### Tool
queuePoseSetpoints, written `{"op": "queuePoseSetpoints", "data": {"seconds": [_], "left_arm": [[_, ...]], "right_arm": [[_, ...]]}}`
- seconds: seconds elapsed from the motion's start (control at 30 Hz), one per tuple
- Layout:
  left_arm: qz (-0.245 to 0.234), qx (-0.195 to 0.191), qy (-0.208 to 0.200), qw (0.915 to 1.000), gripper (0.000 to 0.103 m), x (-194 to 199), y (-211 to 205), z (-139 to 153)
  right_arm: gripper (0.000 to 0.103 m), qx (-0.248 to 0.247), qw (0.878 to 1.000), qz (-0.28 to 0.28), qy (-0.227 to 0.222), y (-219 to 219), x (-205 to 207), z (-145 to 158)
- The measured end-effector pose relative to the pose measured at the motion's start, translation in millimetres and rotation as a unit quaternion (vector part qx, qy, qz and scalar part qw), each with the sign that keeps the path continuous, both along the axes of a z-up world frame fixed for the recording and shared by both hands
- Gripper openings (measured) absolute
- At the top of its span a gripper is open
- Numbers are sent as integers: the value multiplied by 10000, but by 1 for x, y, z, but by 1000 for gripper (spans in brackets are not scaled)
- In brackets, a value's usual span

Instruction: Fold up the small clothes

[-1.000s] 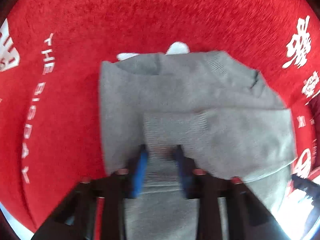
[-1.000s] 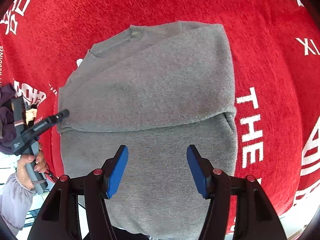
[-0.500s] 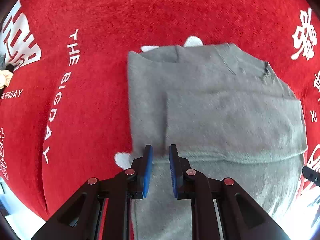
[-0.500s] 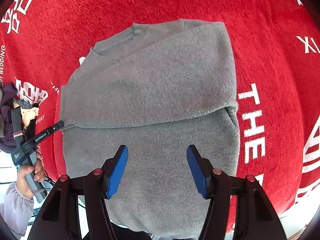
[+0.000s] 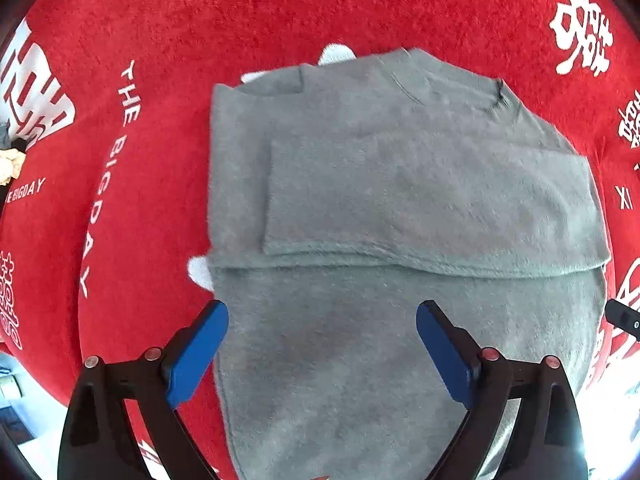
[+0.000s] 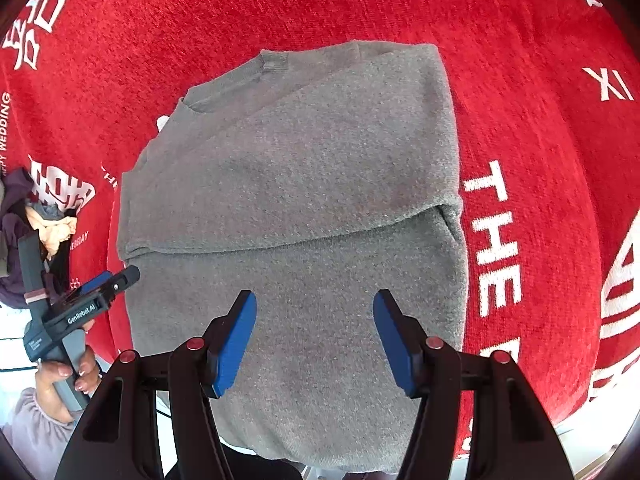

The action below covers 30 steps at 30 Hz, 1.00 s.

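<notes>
Grey sweater [image 5: 400, 208] lying part-folded on a red cloth [image 5: 240, 20] with white lettering.
Left gripper [image 5: 322, 322]: fingers have just spread wide above the sweater's lower half, nothing between them. Right gripper [image 6: 315, 312]: fingers apart, over the same garment, gripping nothing.

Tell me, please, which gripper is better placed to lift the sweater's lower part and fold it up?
Probably the right gripper. Its open jaws hang over the middle of the grey sweater, below the fold line. The left gripper, whose jaws have just been opening with nothing between them, sits at the sweater's side edge.
</notes>
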<state>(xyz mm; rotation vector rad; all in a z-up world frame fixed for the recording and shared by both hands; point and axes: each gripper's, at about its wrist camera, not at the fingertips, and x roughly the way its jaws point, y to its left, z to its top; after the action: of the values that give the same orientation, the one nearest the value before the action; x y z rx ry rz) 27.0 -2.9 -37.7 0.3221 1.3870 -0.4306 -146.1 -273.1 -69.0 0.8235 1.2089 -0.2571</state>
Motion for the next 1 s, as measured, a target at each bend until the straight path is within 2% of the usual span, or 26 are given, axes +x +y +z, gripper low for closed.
{"op": "queuePoseSetpoints", "data": {"seconds": [0.07, 0.13, 0.27, 0.3, 0.37, 0.43, 0.6, 0.67, 0.83, 1.0], "left_arm": [[-3, 75, 53, 10000, 95, -4, -3, -1], [4, 113, 90, 9999, 95, -7, -7, -1], [-39, 116, 240, 9996, 95, -18, -15, -4], [-73, 129, 276, 9995, 95, -22, -18, -4], [-129, 134, 321, 9993, 95, -28, -21, -4], [-218, 20, 497, 9985, 95, -36, -26, -3], [-218, 14, 494, 9985, 95, -55, -34, 5], [-178, -5, 517, 9985, 95, -61, -37, 7], [-155, 113, 551, 9983, 95, -78, -44, 7], [38, 222, 606, 9979, 95, -94, -43, 7]], "right_arm": [[71, -83, 10000, 18, 21, 0, -1, 1], [82, -364, 9993, 95, 14, 3, -1, 6], [86, -1089, 9932, 410, 2, 11, 1, 18], [92, -1225, 9912, 497, 18, 13, 2, 20], [94, -1379, 9886, 599, 25, 14, 1, 22], [94, -1368, 9887, 611, 52, 14, -1, 21], [95, -1175, 9915, 521, 225, 13, -10, 12], [103, -1087, 9923, 496, 321, 13, -12, 7], [103, -698, 9951, 562, 416, 12, -20, -1], [103, -586, 9944, 681, 560, 11, -28, -6]]}}
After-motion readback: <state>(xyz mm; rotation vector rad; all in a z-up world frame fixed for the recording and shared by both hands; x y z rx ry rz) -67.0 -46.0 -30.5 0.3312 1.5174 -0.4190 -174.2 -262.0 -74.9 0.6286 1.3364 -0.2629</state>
